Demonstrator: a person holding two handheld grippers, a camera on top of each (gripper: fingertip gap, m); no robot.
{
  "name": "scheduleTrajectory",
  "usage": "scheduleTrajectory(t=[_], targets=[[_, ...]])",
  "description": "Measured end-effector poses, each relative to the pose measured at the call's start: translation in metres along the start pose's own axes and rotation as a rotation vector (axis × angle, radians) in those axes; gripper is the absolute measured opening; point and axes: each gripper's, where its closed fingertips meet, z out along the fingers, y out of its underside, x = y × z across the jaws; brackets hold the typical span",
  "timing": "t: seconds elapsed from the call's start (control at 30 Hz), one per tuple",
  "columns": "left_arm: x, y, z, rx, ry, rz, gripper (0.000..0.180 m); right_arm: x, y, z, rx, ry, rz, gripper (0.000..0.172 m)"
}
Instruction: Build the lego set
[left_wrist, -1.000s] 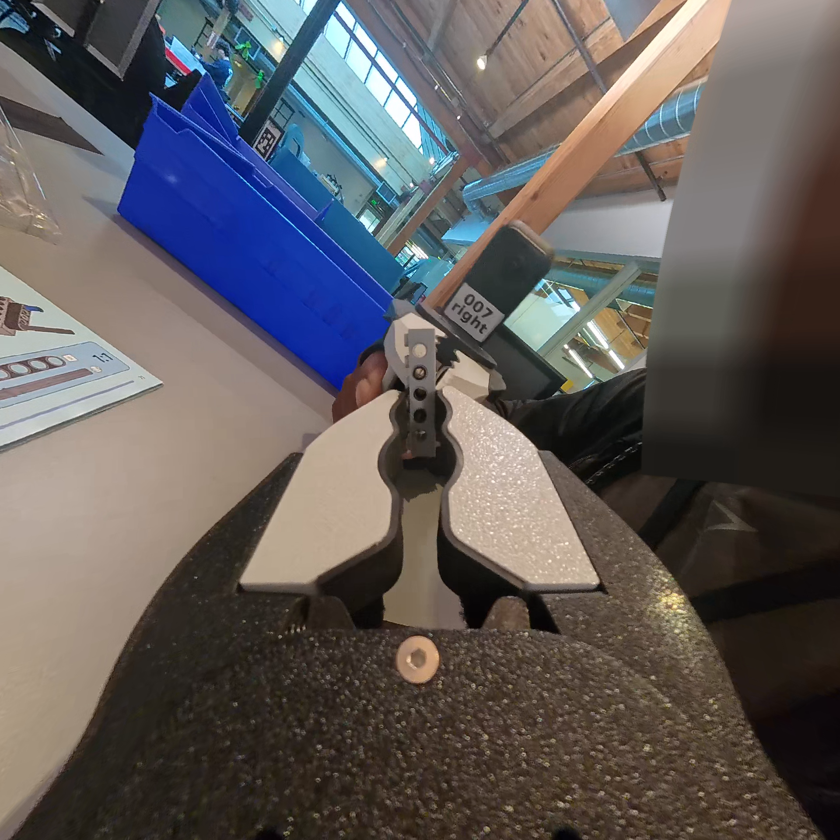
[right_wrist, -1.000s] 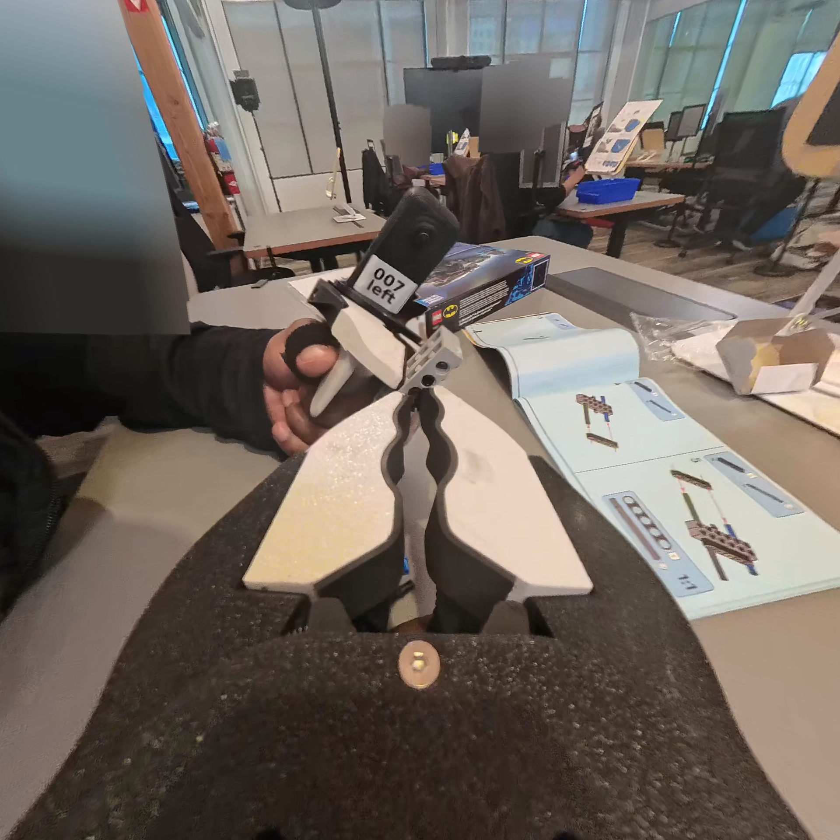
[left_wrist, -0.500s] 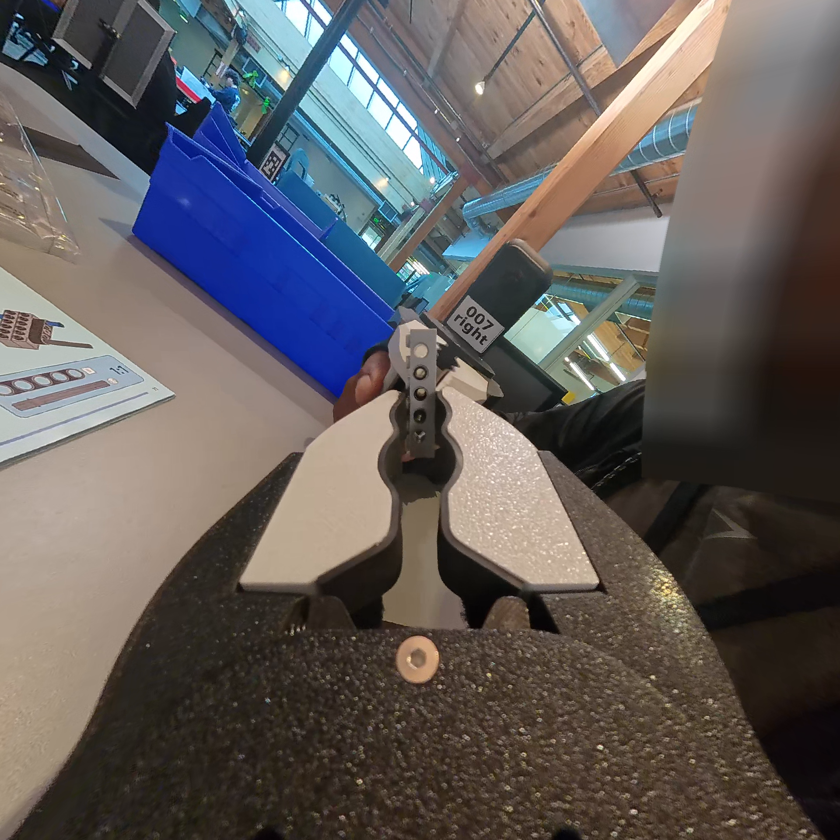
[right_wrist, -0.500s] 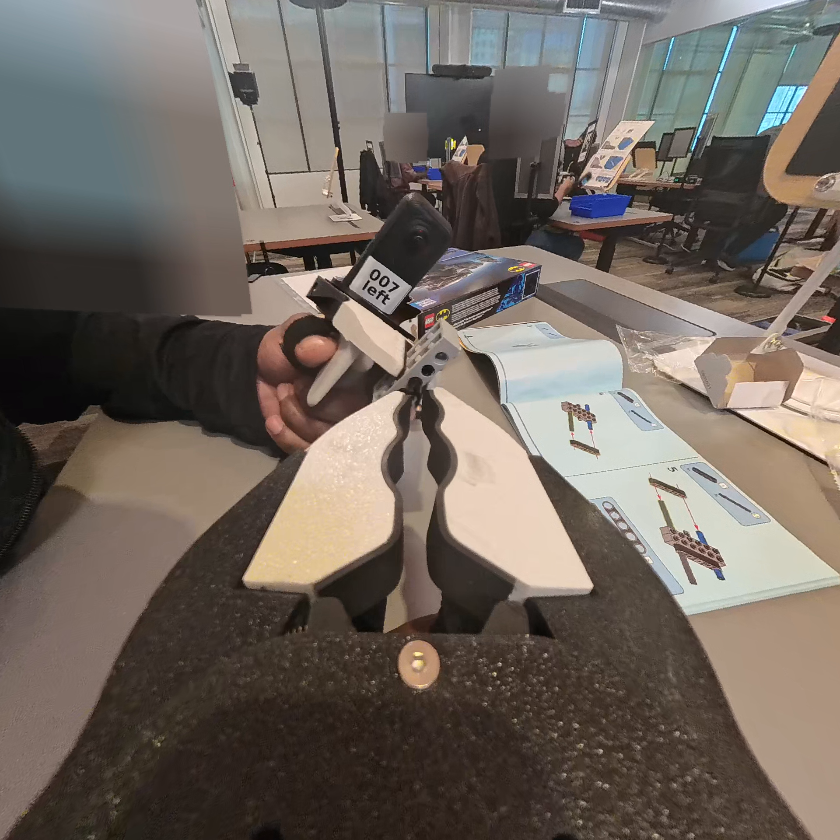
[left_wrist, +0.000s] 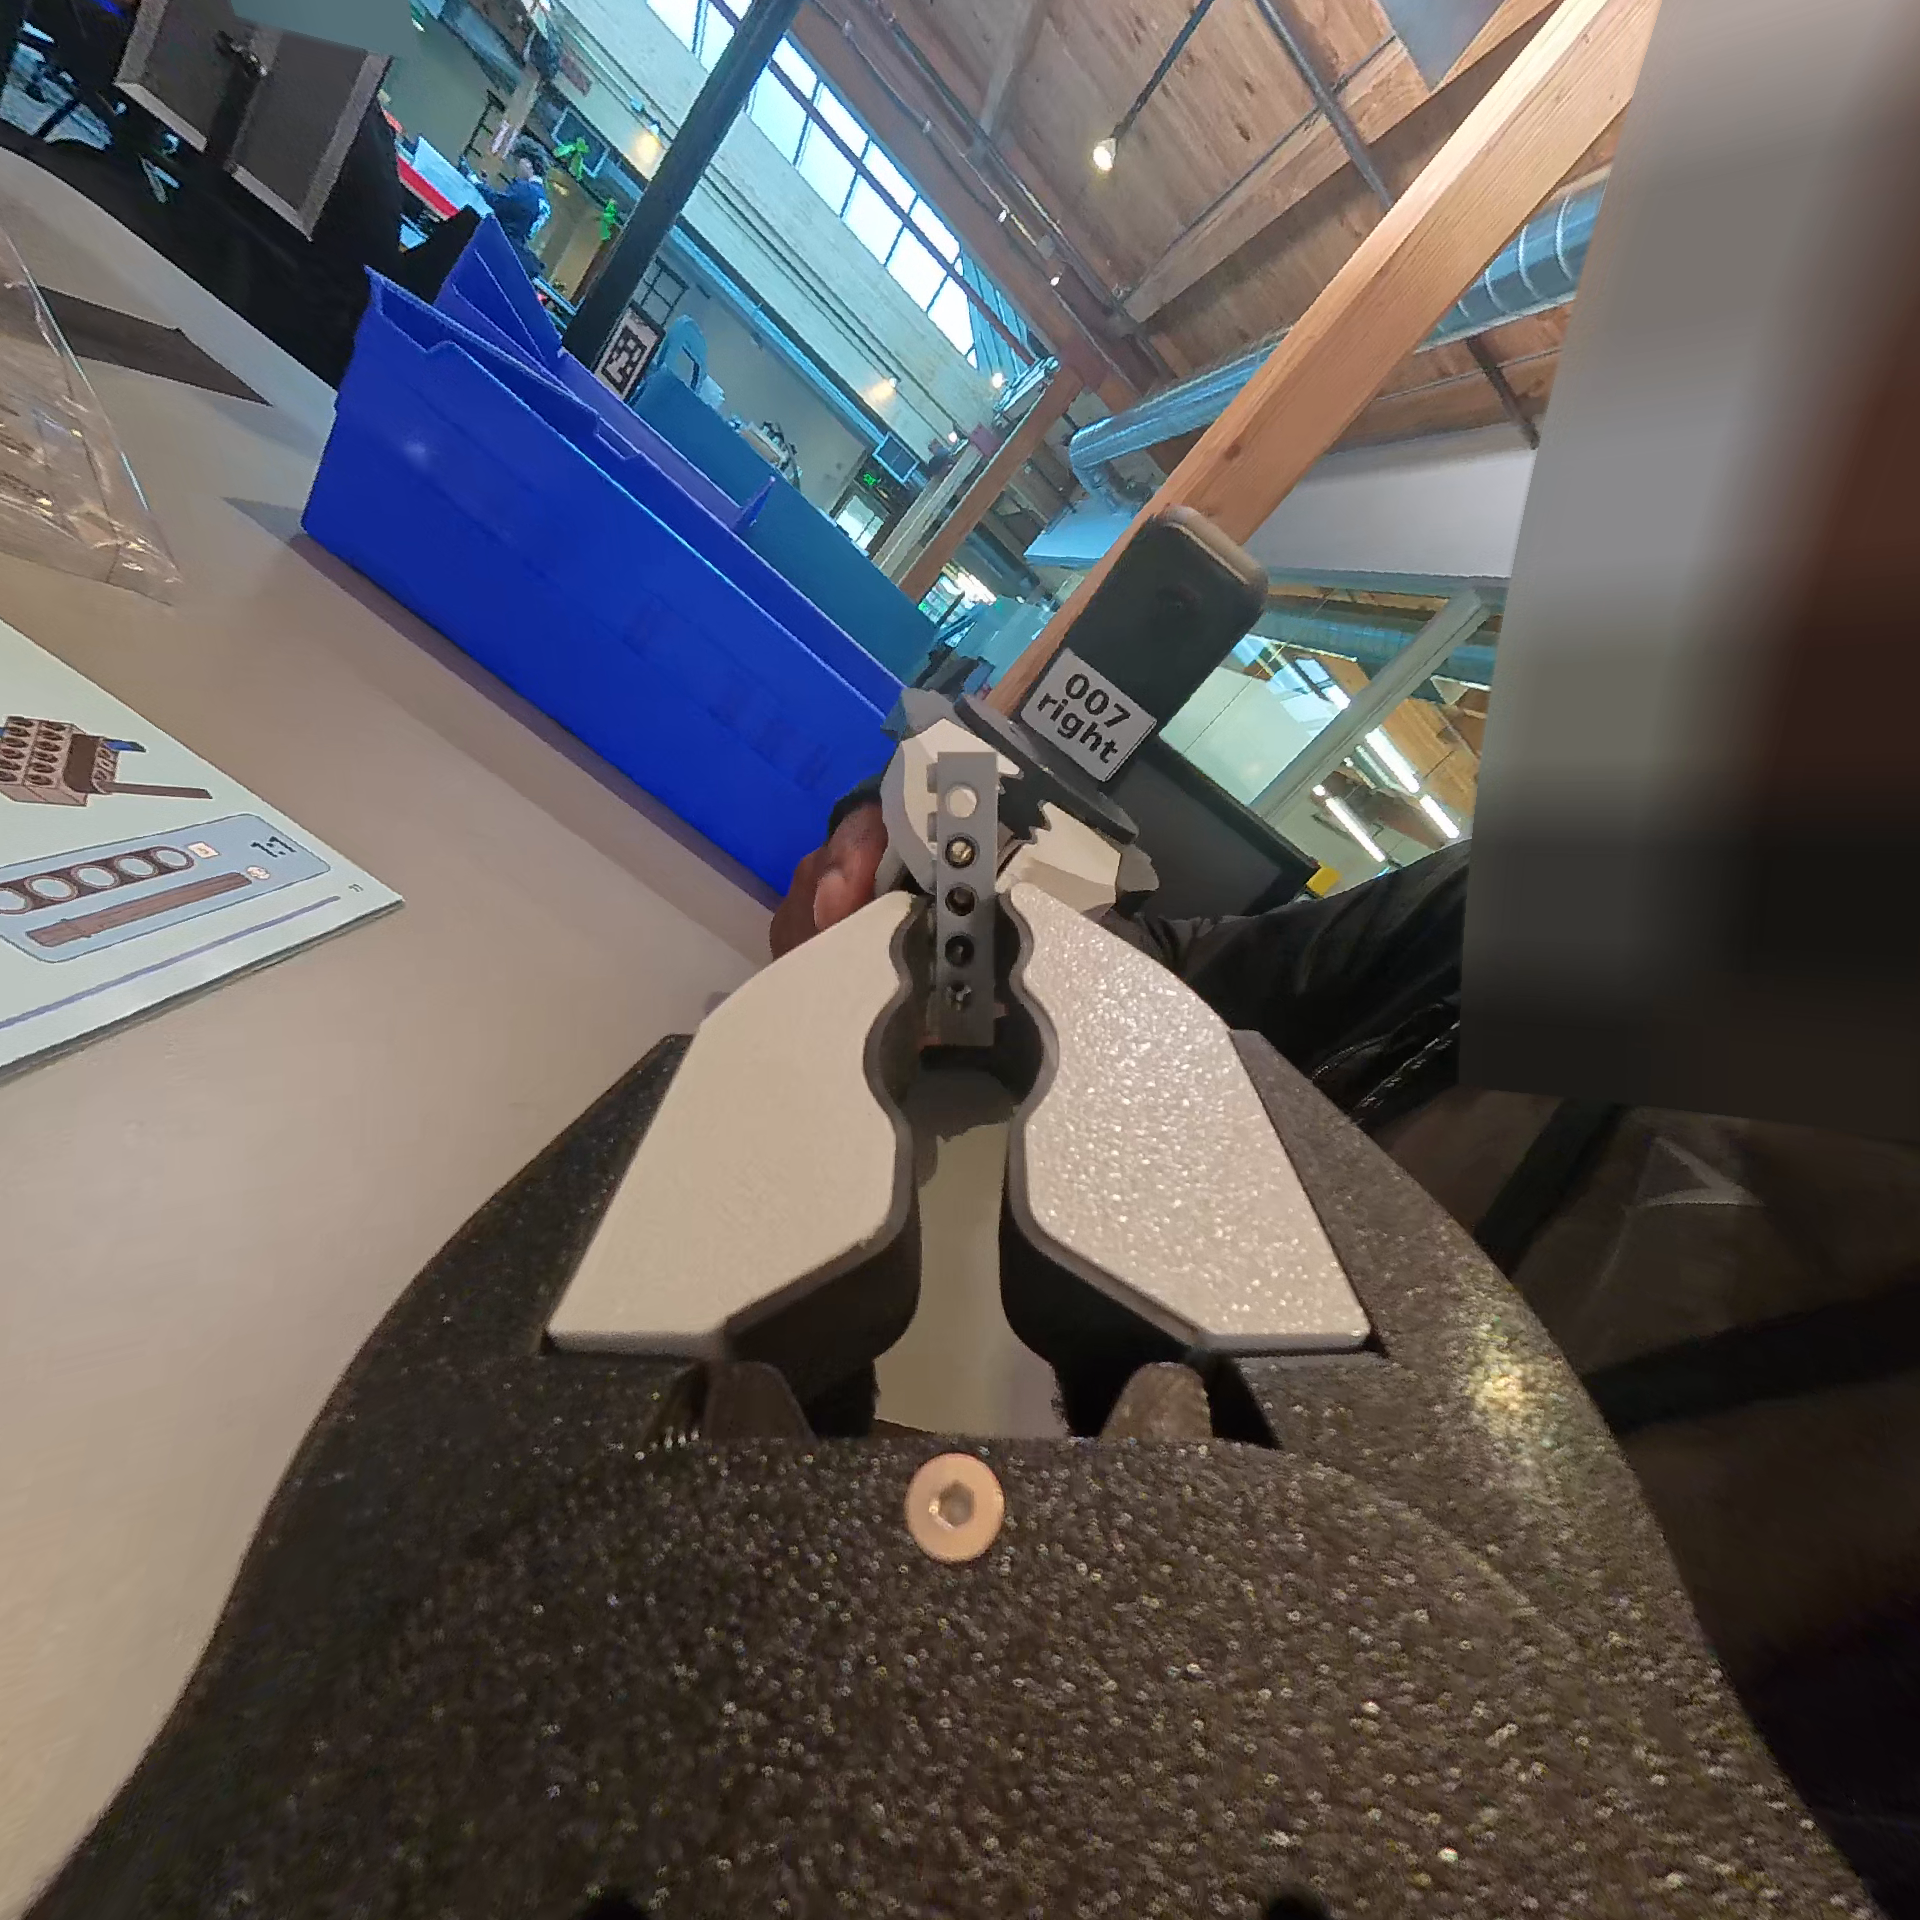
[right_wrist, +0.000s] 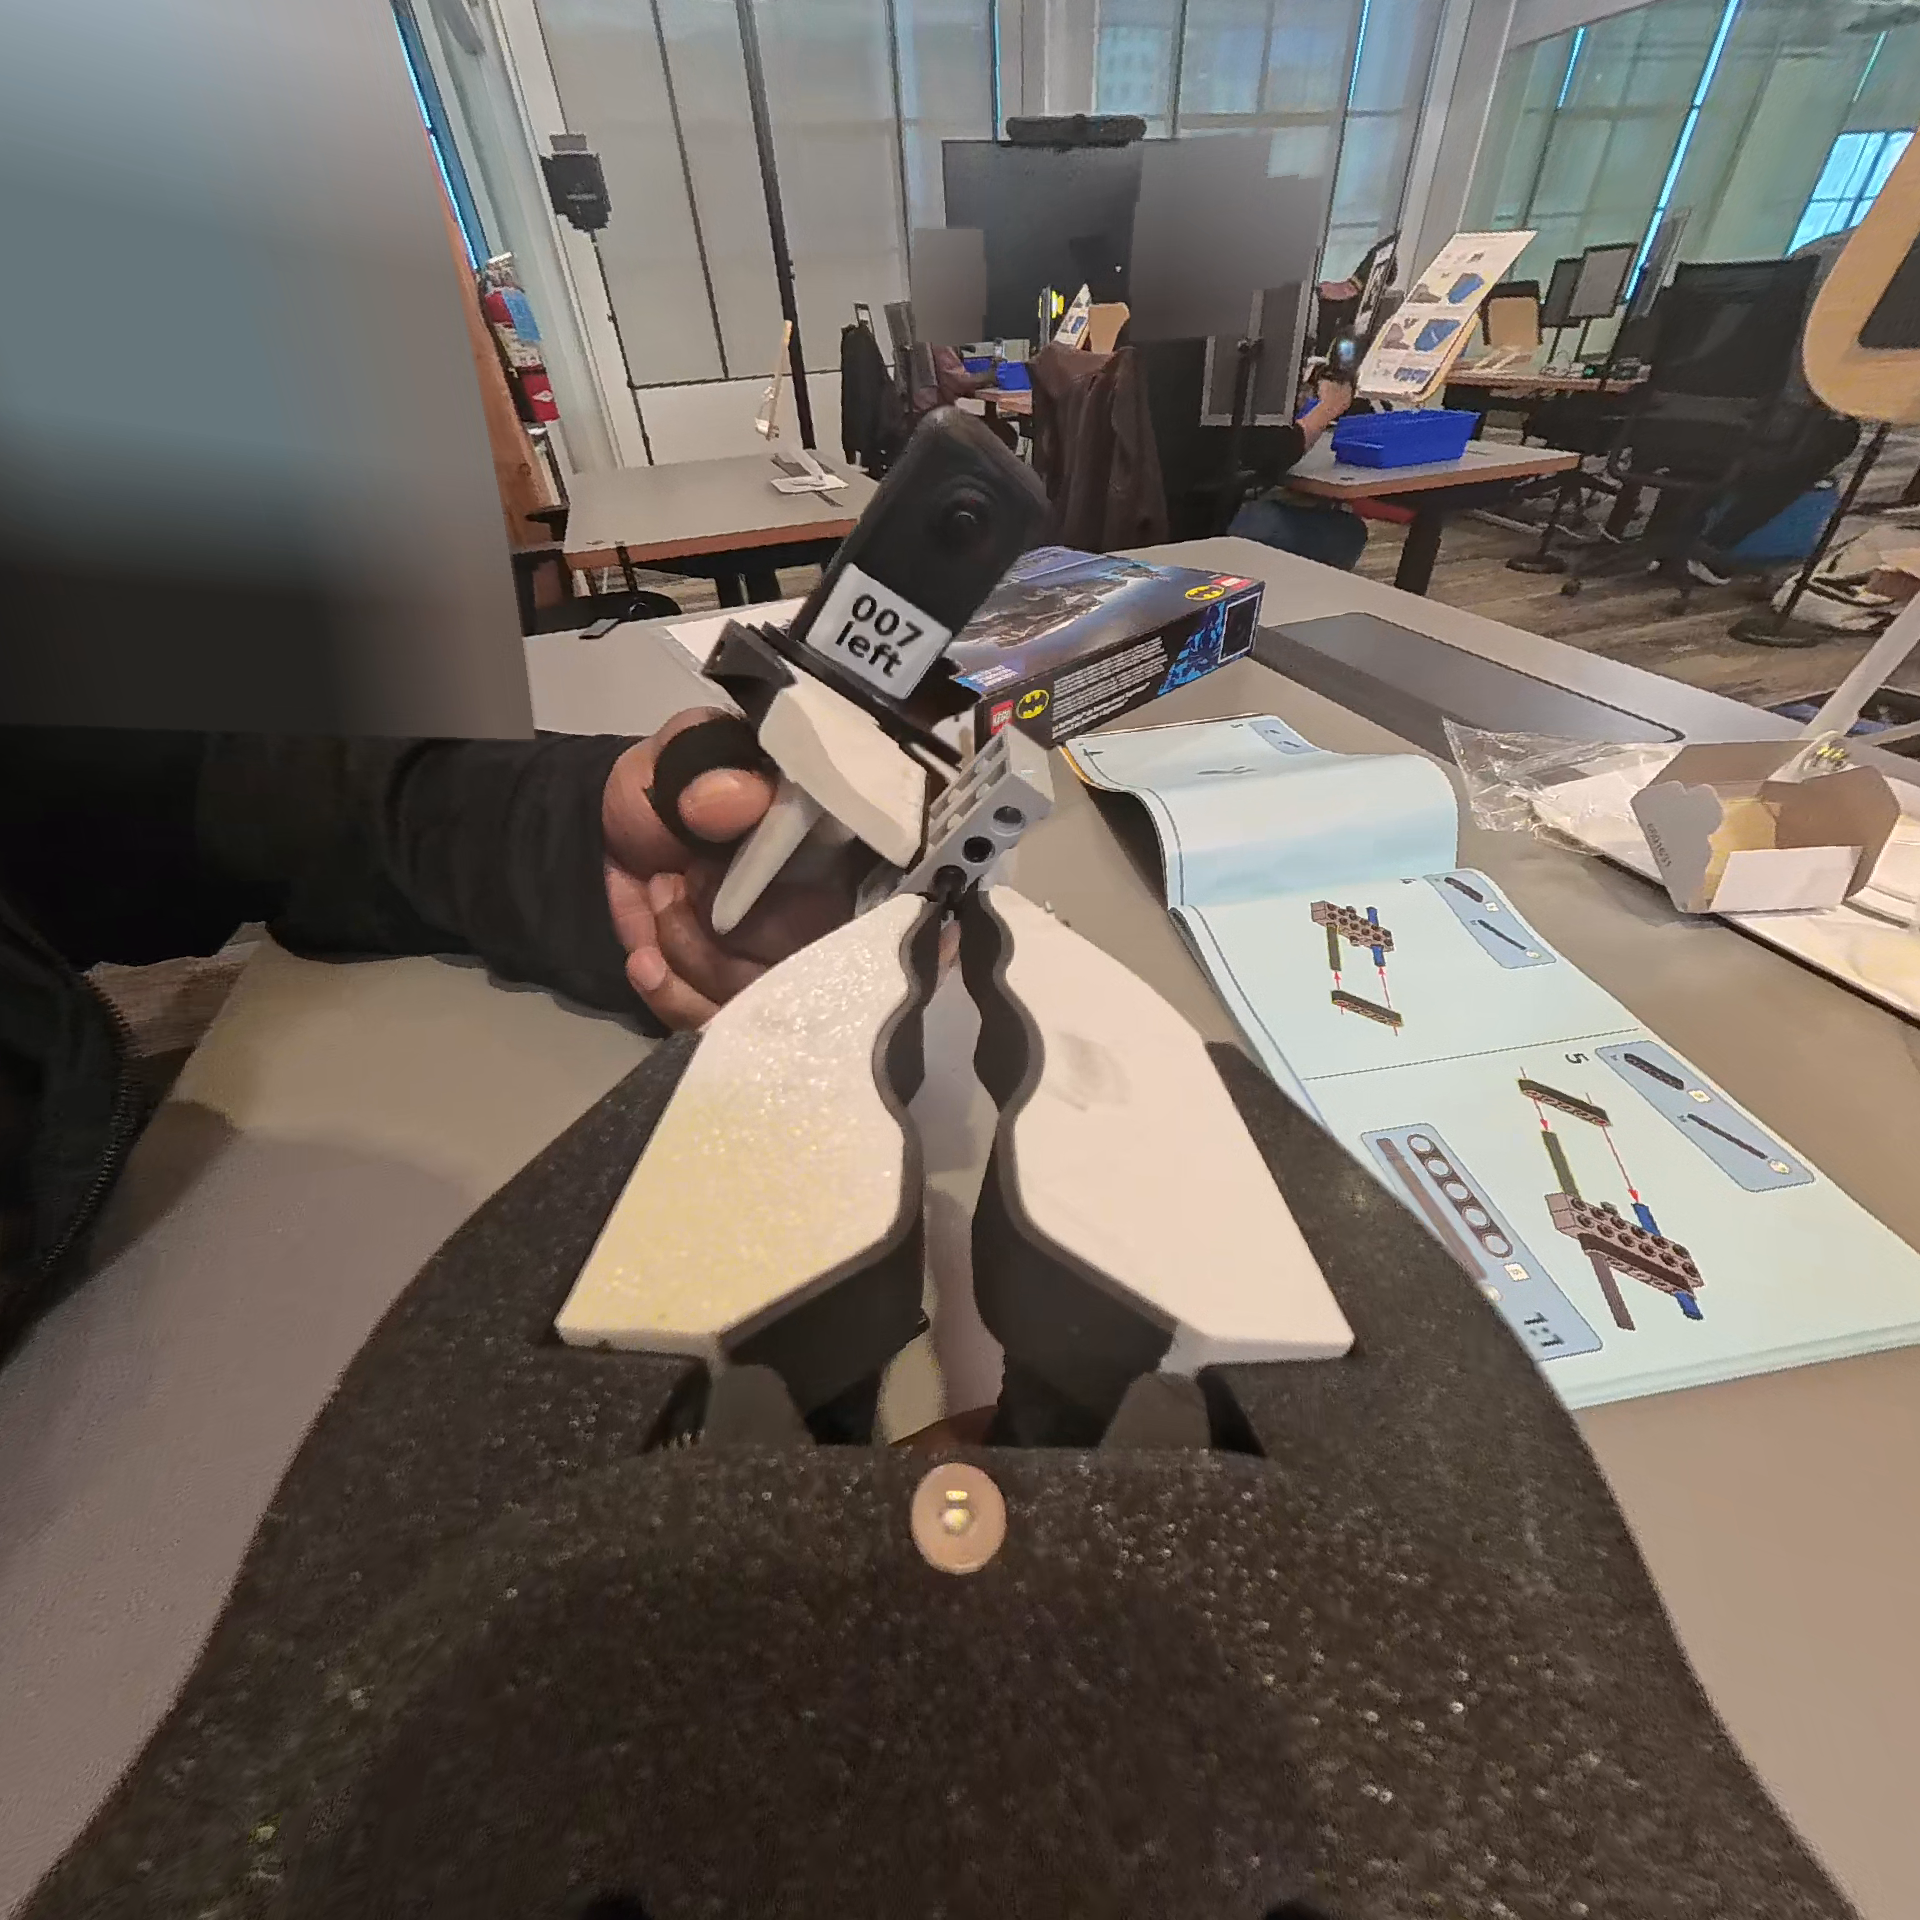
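My left gripper is shut on a grey brick with a row of holes and holds it upright above the table. In the right wrist view the same brick sticks out of the left gripper's white fingers, which a person's hand holds. My right gripper is shut on a small black pin. The pin's tip sits at the lowest visible hole of the brick. In the left wrist view the right gripper's fingers show just behind the brick.
A blue bin stands on the table beyond the grippers. An open instruction booklet lies to the right and also shows in the left wrist view. A dark toy box, a plastic bag and a small cardboard box lie behind. Only a small space, under 4 cm, lies between the two pairs of fingers.
Both grippers have shifted and tilted slightly together. The pin stays at the brick's hole and both grasps hold.
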Motion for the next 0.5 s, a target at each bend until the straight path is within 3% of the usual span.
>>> scheduleTrajectory(t=[0.5], targets=[[-0.0055,0.0103,0.0019,-0.086,-0.072,0.087,0.011,0.0014,0.0045,0.0009,-0.009,-0.034,0.121,0.004]])
